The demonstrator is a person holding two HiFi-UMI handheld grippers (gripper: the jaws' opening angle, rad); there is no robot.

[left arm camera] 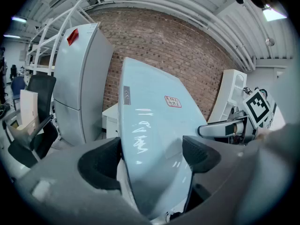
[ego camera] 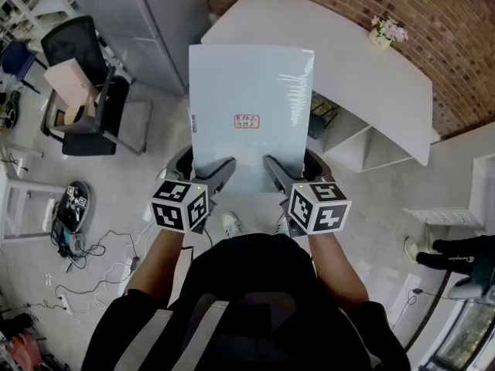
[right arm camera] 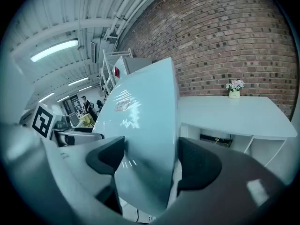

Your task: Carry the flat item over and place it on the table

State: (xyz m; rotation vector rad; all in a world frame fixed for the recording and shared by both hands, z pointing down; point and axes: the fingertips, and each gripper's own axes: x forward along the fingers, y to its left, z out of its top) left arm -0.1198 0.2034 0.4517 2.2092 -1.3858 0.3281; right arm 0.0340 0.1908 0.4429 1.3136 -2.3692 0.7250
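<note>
Carrying the flat item (ego camera: 251, 114) in the air above the floor, pinched at its near short edge by the fingers (left arm camera: 100, 163) of the left gripper (ego camera: 219, 168) and the right gripper (ego camera: 277, 168), one toward each corner and level with each other. Stretches lengthwise straight away from both grips, pointing at the white worktop (ego camera: 371, 83) ahead and slightly right. Probably calls for walking forward, then lowering far end first, both hands sharing equally.
</note>
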